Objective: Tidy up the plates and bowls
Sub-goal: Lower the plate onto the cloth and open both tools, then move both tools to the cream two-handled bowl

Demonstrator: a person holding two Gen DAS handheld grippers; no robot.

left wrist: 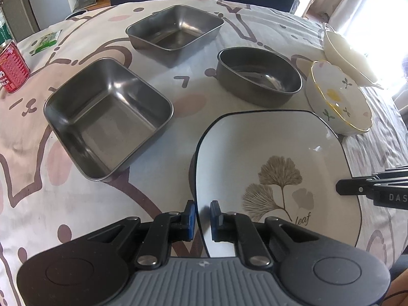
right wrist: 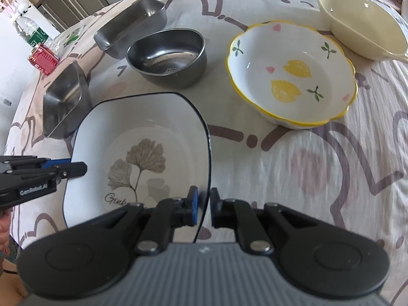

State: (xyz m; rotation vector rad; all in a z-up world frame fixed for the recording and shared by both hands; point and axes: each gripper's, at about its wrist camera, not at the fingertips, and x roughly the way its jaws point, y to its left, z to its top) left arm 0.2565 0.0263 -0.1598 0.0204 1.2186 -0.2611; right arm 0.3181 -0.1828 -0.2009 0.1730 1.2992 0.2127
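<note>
**Square plate clamped at two opposite edges by both grippers**

The square plate (left wrist: 275,158), white with a dark rim line and a ginkgo leaf print, is located at the near edge of the table (left wrist: 76,204), which is covered by a patterned cloth. The plate is gripped on two sides.

The left gripper (left wrist: 203,216) is closed on the plate's left rim; the rim passes between the blue pads, and one pad is seated on each face. The right gripper (right wrist: 203,204) is closed on the opposite rim in the same manner. In the left wrist view, the right gripper's fingers are seen entering from the right and resting on the plate's far edge. Whether the plate is lifted clear of the cloth cannot be determined.

The remaining dishes are arranged beyond the plate:

- A square steel tray (left wrist: 108,117) is placed just beside the plate's left side.
- A second steel tray (left wrist: 176,32) is placed further back.
- An oval steel bowl (left wrist: 258,76) is positioned directly behind the plate.
- A flower-pattern bowl (right wrist: 290,74) with a yellow scalloped rim is positioned to the right of the oval bowl.
- A cream bowl (right wrist: 362,17) with handles is placed behind it, close to or touching it.

A red can (left wrist: 12,67) stands at the far left of the table, well apart from the dishes.
</note>
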